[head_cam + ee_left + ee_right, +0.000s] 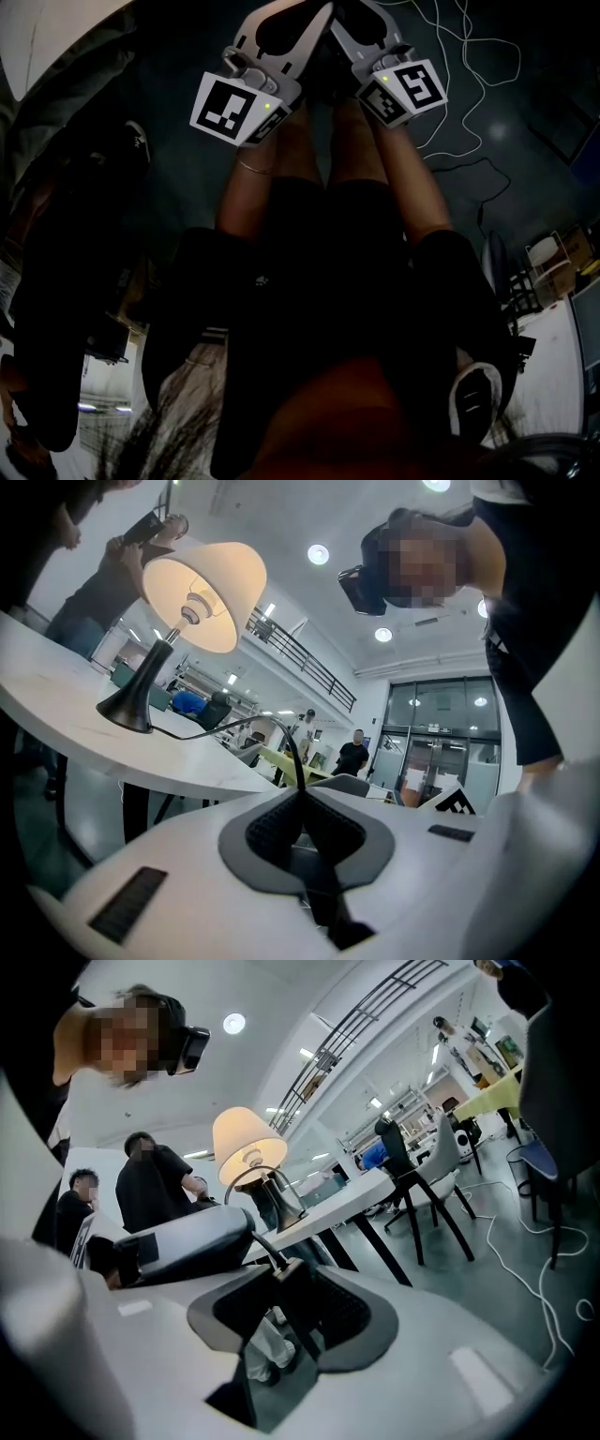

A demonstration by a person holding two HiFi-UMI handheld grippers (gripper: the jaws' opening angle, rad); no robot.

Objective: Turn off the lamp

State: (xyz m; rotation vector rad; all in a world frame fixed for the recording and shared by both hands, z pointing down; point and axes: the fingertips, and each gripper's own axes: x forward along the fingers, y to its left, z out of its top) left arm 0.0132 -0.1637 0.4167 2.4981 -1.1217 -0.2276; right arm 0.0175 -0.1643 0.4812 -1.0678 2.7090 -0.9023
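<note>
The lamp [192, 597] is seen lit and upright on the white worktop [56, 714], far from both tongs and at the left of the left gripper view. Its black cord [247, 722] is led from the base over the worktop's rounded near edge and into the left tongs [300, 794], which are closed on it. The inline switch [291, 1274] is seen between the pads of the right tongs [286, 1297], which stand apart. No squeeze on it can be made out, so the light is judged not yet put out.

Should the cord be tugged during a press, the base could be dragged to the edge and the lamp tipped off. With the right tongs slack, the switch could twist or slip, and the press be laid on its casing instead of its button.

Little room is left between the two tongs. Open floor lies below, but loose white cable [481, 91] is strewn at the right, a chair [427, 1162] stands by the worktop, and bystanders [155, 1190] are gathered just beyond the lamp.
</note>
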